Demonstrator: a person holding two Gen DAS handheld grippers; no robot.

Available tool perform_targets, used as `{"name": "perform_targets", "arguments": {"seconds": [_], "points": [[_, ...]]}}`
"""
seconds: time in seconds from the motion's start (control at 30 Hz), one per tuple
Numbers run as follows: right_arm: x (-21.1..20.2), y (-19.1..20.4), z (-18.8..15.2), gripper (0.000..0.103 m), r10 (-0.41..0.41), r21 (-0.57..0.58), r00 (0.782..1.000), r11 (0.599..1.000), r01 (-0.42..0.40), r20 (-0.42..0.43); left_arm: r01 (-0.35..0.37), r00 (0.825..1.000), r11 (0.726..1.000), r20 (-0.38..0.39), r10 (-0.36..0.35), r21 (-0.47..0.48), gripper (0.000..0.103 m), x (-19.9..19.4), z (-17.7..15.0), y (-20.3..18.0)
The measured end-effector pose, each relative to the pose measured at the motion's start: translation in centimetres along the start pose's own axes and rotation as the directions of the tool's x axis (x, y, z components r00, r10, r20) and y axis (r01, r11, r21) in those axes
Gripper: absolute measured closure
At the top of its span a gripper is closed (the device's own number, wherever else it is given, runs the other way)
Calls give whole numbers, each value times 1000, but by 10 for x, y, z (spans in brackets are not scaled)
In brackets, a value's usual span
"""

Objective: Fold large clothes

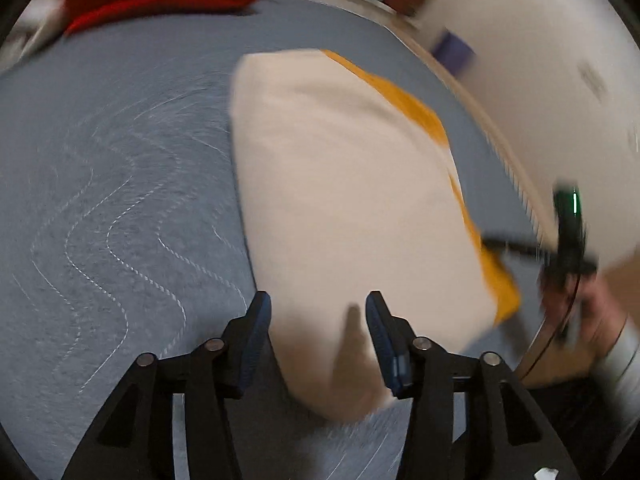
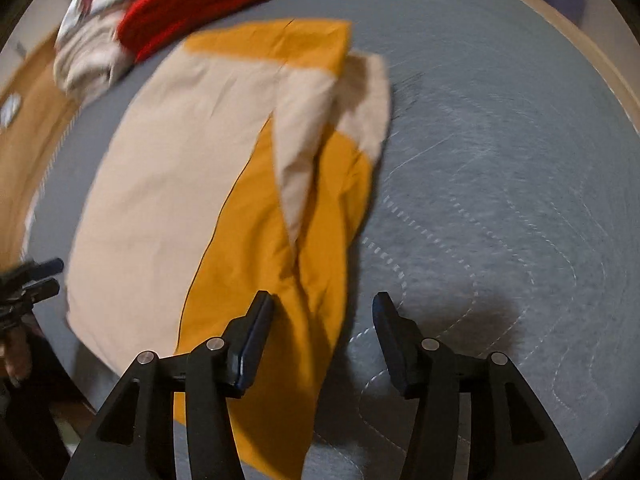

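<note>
A large cream and orange garment (image 1: 340, 184) lies partly folded on the grey quilted bed (image 1: 100, 160). My left gripper (image 1: 318, 298) stands open above its near cream corner, with the cloth showing between the fingers and no pad pressing on it. The right wrist view shows the same garment (image 2: 180, 160) with an orange panel and a cream flap folded over it. There my right gripper (image 2: 322, 298) is open over the garment's near orange edge, one finger above the fabric, the other above bare quilt (image 2: 500, 160). Both views are motion-blurred. The right gripper (image 1: 568, 232) also shows beyond the garment's right edge, held by a hand.
A red knitted garment (image 2: 192, 8) and a heap of pale clothes (image 2: 88, 60) lie at the bed's far end. The wooden bed frame (image 2: 600, 64) runs along the edge by a white wall (image 1: 540, 80). The left gripper (image 2: 32, 276) shows at the left edge.
</note>
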State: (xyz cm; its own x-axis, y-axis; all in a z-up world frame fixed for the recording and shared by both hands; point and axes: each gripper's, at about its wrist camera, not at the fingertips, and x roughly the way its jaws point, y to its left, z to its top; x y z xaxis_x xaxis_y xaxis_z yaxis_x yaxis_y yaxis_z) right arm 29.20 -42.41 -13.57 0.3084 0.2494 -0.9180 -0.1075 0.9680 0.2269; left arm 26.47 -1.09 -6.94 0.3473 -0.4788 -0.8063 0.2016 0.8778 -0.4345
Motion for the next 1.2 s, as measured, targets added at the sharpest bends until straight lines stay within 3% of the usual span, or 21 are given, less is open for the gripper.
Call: {"name": "perform_targets", "arguments": {"seconds": [0.13,0.23,0.3,0.37,0.47,0.53,0.57,0.6,0.67,0.7,0.83,0.97,1.13,1.2], "points": [[5,-16,8,38,88,106,996,991,-88,7,58,998,983,-13,-61,-175,46,26,30,35],[21,-20,17,35,135,141,990,982,-128,-41,153,985,939,-25,-169,-307,43,54,42,58],[33,-20,17,33,140,145,988,981,-129,-67,170,980,921,-41,-197,-349,42,75,47,65],[46,-21,13,31,155,162,985,977,-141,-74,191,975,909,-38,-220,-371,32,91,50,68],[53,-25,16,30,182,196,981,966,-167,-62,244,963,878,-7,-270,-413,31,107,56,69],[56,-26,18,33,192,209,980,962,-176,-57,235,969,892,18,-247,-385,39,108,62,64],[58,-25,19,44,199,205,979,961,-184,-55,228,971,900,24,-237,-371,47,107,64,60],[56,-29,18,66,219,200,974,958,-205,-51,222,974,909,30,-226,-353,53,104,67,57],[56,-23,22,82,235,197,972,954,-225,-27,231,972,915,43,-230,-331,71,94,74,50],[57,-15,25,86,233,193,972,955,-225,-21,244,969,915,56,-239,-322,74,86,78,48],[61,-1,34,90,264,227,964,938,-260,13,193,980,947,89,-175,-259,76,46,98,48],[66,37,55,91,270,192,961,942,-276,56,140,988,951,96,-118,-276,74,13,117,94],[75,103,84,92,297,135,951,942,-306,82,21,1000,936,29,-12,-352,62,-7,122,163],[84,130,90,92,285,111,957,951,-290,57,-37,999,920,6,42,-391,62,-16,113,187]]}}
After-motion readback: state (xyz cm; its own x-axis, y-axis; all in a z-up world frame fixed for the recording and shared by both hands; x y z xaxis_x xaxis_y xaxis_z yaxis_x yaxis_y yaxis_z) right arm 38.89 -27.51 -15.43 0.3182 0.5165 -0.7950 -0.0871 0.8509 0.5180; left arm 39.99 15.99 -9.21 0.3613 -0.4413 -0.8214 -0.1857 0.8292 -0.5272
